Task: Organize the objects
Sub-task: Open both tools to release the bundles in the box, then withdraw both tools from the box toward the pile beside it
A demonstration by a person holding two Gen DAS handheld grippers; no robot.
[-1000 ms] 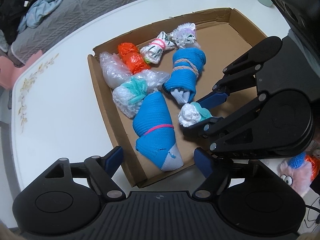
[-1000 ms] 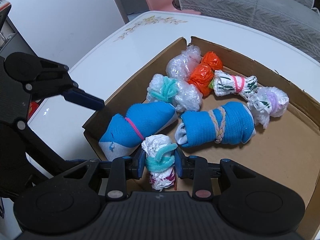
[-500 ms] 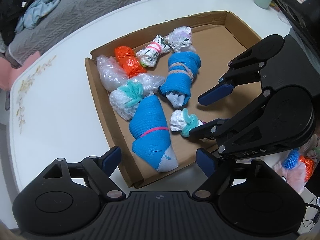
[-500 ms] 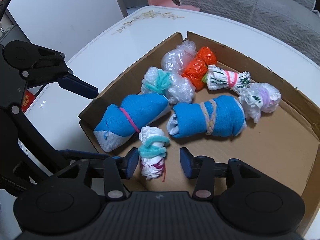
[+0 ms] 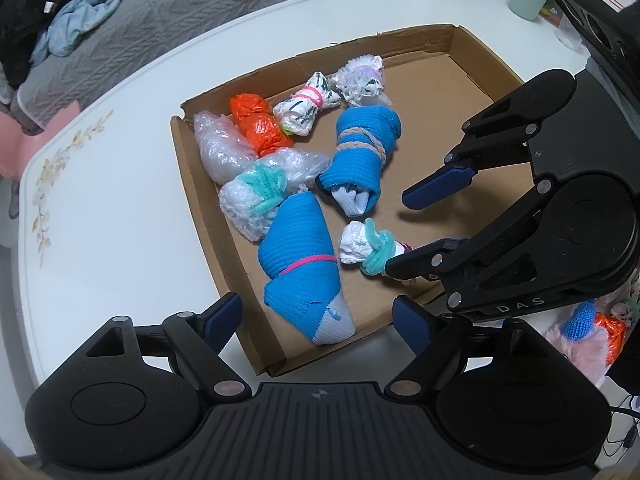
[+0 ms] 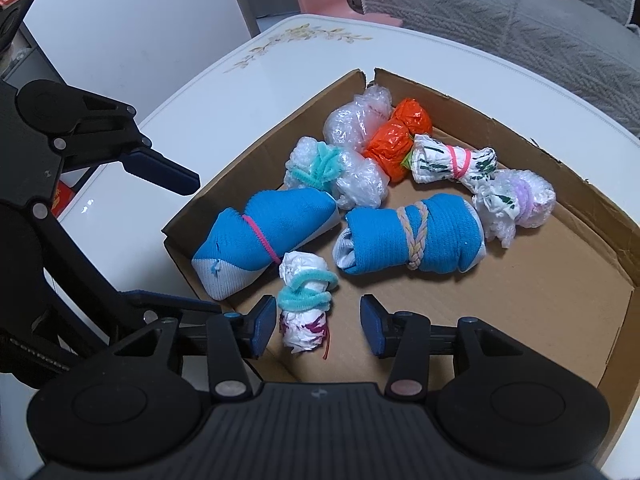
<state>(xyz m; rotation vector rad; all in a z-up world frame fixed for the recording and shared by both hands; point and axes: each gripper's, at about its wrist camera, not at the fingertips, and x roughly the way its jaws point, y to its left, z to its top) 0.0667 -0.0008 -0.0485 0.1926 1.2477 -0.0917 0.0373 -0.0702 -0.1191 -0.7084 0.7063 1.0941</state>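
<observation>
Right wrist view: right gripper [image 6: 318, 326] apart around white bundle [image 6: 304, 300], blue sock roll [image 6: 262, 240] touching it.

— How does the black left gripper with blue pads [image 5: 317, 318] stand?
— Tilted steeply down, jaws spread wide, empty.
— And the matching black right gripper [image 6: 318, 325]?
— Angled down, its blue pads parted, gripping nothing.

The left gripper [image 5: 316, 318] hangs with jaws wide apart over the near edge of the cardboard tray [image 5: 208, 216]. Ahead, a blue sock roll [image 5: 300, 256] lies; the right gripper [image 5: 416, 232] stands open around a white bundle [image 5: 360, 242].
</observation>
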